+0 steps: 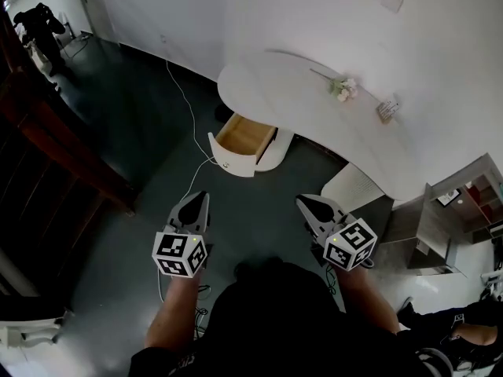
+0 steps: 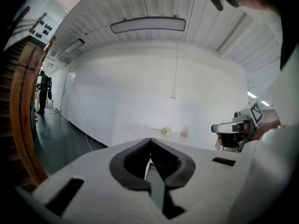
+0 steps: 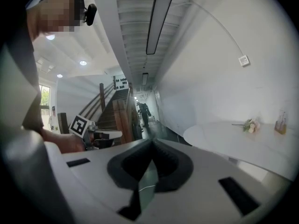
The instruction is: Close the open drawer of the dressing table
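Only the head view shows the white wood-lined drawer (image 1: 242, 141) open under the white counter (image 1: 299, 104); left tool (image 1: 202, 197), right tool (image 1: 302, 202) closed, empty.

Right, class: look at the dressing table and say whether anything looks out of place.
Yes: the drawer under the dressing table stands pulled right out, its wooden inside showing. Nothing else looks odd.

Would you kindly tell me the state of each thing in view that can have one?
Drawer: open, pulled out of the dressing table; looks empty inside.
Left gripper: tongs shut, nothing between them.
Right gripper: tongs shut, nothing between them.
Flower: lying on the table top.
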`<control>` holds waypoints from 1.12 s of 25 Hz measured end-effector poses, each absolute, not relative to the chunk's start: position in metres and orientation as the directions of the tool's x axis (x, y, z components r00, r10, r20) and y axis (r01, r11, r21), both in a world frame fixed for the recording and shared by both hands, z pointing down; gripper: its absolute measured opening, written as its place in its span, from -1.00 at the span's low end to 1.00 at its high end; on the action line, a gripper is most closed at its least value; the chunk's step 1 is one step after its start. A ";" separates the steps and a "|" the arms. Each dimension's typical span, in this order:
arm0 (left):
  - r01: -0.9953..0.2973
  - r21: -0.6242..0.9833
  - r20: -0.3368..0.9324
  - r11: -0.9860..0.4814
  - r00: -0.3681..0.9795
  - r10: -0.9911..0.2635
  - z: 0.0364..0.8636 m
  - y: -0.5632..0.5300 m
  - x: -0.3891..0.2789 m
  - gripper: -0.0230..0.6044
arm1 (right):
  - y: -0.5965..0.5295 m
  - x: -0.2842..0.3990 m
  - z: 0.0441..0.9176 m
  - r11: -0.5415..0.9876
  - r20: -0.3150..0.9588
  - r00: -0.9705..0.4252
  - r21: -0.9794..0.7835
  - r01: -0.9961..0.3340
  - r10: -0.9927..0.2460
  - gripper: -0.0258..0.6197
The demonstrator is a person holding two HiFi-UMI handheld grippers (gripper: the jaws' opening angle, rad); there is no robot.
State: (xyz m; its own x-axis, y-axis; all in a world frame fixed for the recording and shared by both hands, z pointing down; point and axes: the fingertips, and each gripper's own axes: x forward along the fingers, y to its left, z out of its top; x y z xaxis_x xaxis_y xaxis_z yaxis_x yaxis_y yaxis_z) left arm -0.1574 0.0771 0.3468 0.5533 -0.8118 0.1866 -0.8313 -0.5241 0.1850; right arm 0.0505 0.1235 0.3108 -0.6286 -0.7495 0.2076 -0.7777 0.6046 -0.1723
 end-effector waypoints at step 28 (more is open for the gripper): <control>-0.924 0.153 0.310 -0.351 0.382 -0.871 0.366 -0.127 -0.083 -0.91 | -0.134 0.115 0.356 0.715 0.184 -0.774 -0.302 -0.631 -0.606 -0.91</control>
